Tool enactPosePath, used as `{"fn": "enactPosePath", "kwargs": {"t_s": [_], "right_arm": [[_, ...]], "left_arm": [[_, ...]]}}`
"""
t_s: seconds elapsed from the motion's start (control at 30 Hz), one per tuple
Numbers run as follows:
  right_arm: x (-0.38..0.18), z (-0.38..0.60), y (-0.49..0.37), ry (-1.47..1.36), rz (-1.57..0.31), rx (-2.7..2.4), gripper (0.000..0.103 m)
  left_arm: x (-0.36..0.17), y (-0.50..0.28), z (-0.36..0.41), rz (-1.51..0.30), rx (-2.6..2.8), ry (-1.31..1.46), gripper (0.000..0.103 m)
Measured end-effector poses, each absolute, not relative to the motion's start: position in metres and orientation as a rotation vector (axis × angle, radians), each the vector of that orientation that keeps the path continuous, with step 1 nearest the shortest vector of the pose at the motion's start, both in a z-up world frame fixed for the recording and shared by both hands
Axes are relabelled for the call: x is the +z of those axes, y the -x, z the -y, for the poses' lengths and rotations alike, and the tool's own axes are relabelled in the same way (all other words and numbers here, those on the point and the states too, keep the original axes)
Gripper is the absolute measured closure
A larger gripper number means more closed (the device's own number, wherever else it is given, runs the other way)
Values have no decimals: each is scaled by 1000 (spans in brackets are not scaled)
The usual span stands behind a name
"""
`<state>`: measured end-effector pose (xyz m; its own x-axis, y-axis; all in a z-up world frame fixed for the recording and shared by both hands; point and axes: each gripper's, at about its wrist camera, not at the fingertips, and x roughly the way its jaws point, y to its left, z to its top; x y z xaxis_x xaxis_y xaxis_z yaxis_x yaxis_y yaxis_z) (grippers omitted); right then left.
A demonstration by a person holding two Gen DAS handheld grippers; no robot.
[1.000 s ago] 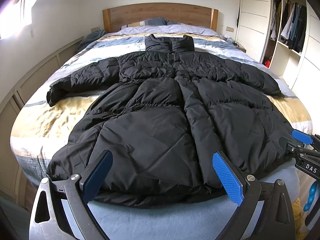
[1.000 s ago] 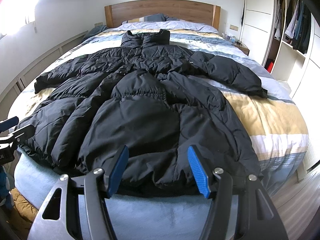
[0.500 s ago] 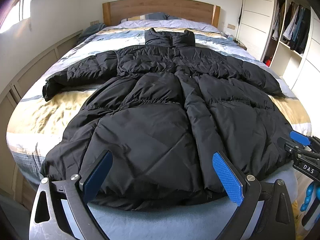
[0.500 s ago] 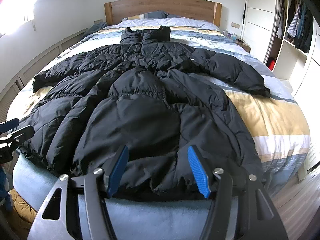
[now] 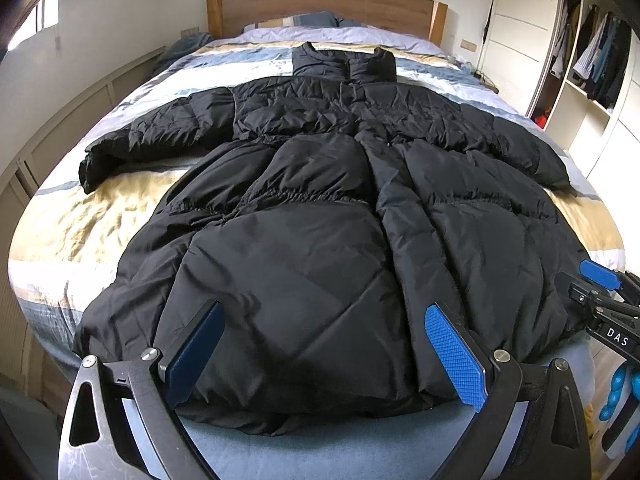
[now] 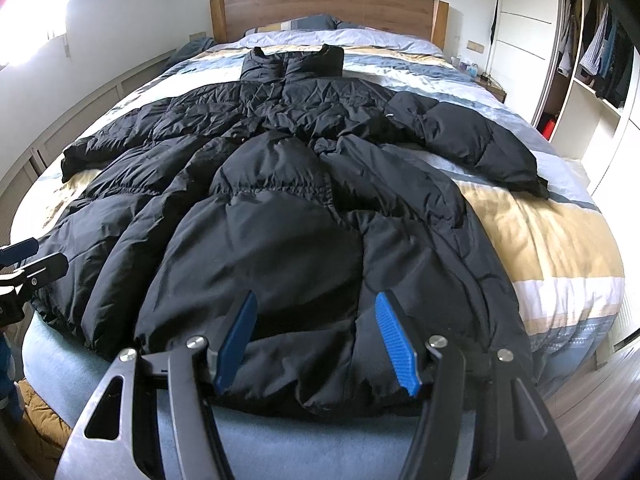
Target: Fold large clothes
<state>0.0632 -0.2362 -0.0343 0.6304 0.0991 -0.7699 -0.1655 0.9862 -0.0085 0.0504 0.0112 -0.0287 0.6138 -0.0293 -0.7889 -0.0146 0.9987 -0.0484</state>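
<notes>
A long black puffer coat (image 5: 320,220) (image 6: 288,208) lies spread flat on the bed, collar toward the headboard, both sleeves out to the sides, hem at the foot edge. My left gripper (image 5: 324,340) hovers open just over the left half of the hem, nothing between its blue pads. Over the right half of the hem my right gripper (image 6: 316,332) is open too, its pads apart above the fabric. Each gripper shows at the edge of the other's view: the right gripper (image 5: 600,284) and the left gripper (image 6: 28,264).
The bed (image 5: 80,216) has a striped yellow, white and blue cover and a wooden headboard (image 5: 320,4). A low panelled wall (image 5: 80,112) runs along the left. An open wardrobe (image 6: 592,60) with hanging clothes stands at the right, with wood floor (image 6: 592,400) beside the bed.
Both grippers have come a little closer and lower toward the coat's hem, so the coat fills more of each view. The jaws have kept their width.
</notes>
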Motion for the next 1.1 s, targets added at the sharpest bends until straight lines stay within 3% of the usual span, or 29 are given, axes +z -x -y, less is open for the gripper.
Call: {"fn": "enactPosePath", "kwargs": {"t_s": [0.3, 0.43, 1.1], "right_arm": [[-30, 234, -68, 90, -874, 154, 42], [-25, 232, -72, 111, -873, 157, 34], [29, 244, -122, 116, -790, 128, 33]], "left_arm": [[-20, -60, -16, -894, 30, 38, 4], [-13, -64, -21, -878, 54, 24, 4], [59, -115, -39, -720, 127, -10, 4]]}}
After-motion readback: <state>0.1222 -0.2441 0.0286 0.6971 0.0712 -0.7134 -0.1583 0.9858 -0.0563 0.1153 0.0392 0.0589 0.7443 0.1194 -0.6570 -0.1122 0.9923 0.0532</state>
